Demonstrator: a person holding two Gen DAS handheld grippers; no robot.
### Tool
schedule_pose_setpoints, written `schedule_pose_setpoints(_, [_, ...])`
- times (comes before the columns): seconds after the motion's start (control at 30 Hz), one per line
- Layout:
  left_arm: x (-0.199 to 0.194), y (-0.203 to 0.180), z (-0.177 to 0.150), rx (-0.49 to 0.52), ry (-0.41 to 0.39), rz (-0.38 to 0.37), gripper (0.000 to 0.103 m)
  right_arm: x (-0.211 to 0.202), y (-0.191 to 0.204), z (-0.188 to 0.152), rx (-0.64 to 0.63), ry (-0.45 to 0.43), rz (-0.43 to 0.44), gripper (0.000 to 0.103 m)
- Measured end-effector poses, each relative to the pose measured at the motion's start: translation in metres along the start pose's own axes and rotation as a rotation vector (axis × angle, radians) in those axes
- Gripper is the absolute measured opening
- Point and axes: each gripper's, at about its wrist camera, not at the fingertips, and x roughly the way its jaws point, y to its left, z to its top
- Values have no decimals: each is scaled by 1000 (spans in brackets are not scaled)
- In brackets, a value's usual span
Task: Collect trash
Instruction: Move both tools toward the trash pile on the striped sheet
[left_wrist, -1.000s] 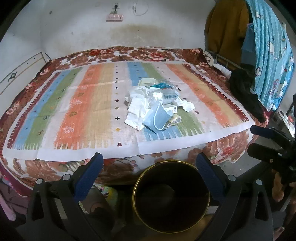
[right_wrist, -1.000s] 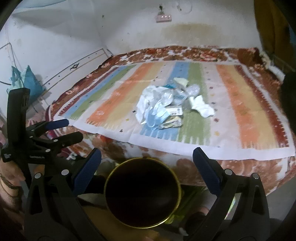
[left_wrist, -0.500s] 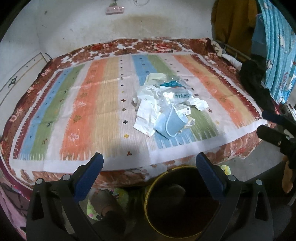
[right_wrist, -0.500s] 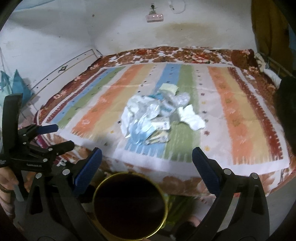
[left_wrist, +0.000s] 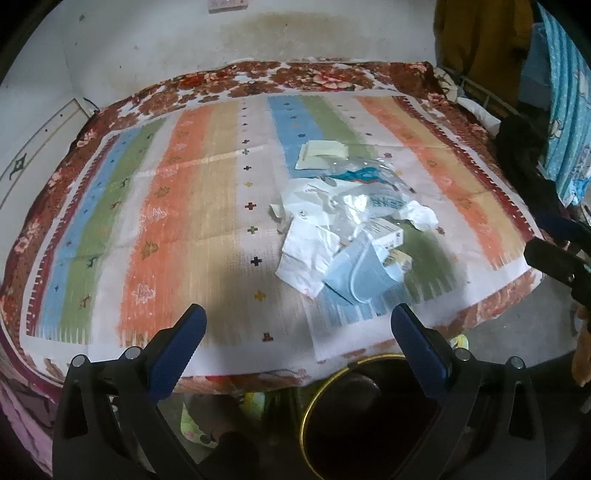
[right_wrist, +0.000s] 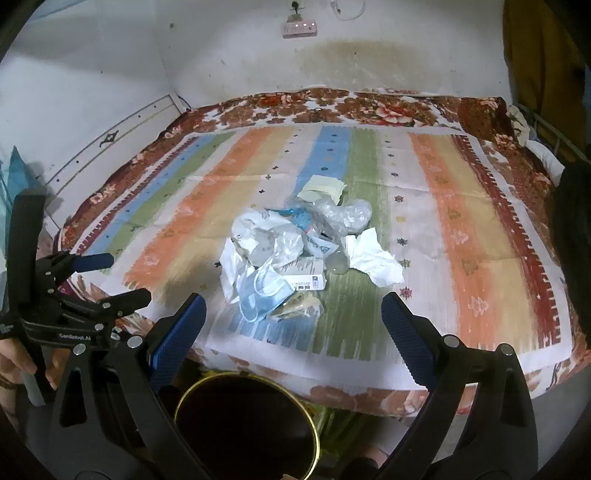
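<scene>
Both grippers are advancing over the bed edge: compared with a second ago, the heap of crumpled white paper, clear plastic wrap and a pale blue face mask (left_wrist: 354, 236) is sitting larger and closer in both wrist views, and the dark round bin with the brass-coloured rim (right_wrist: 245, 428) is sliding down toward the frame bottom. I'm reading this as approach phase, nothing collected yet. Left gripper (left_wrist: 297, 332) is spread wide and carrying nothing; right gripper (right_wrist: 290, 319) likewise wide and empty. Heap is lying mid-way across the striped woven mat (left_wrist: 184, 206), well ahead of both fingertips. Mask (right_wrist: 264, 290) is nearest the right gripper, so I'm expecting that as first grab. Bin is waiting on the floor just below the mattress edge.
</scene>
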Motion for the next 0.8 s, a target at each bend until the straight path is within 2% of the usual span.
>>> schedule_pose_setpoints(0.1, [10,4,7,-32,26,-19,97,12,4,7,-25,16,-26,91])
schedule_pose_setpoints(0.2, [19,13,11,-105,51,-51,97,25,1,16,-22,33,-39,91])
schedule_pose_setpoints(0.37, [34,21,19,-141,67,-31,97,44,-5,30,16,57,-38,91])
schedule_pose_setpoints(0.53, [54,25,28,-178,102,-45,97,68,-5,40,-5,76,-78,89])
schedule_pose_setpoints(0.67, [67,31,33,-224,113,-9,97,90,-10,46,5,105,-82,88])
schedule_pose_setpoints(0.8, [80,32,35,-223,143,-8,97,108,-12,53,4,120,-88,88])
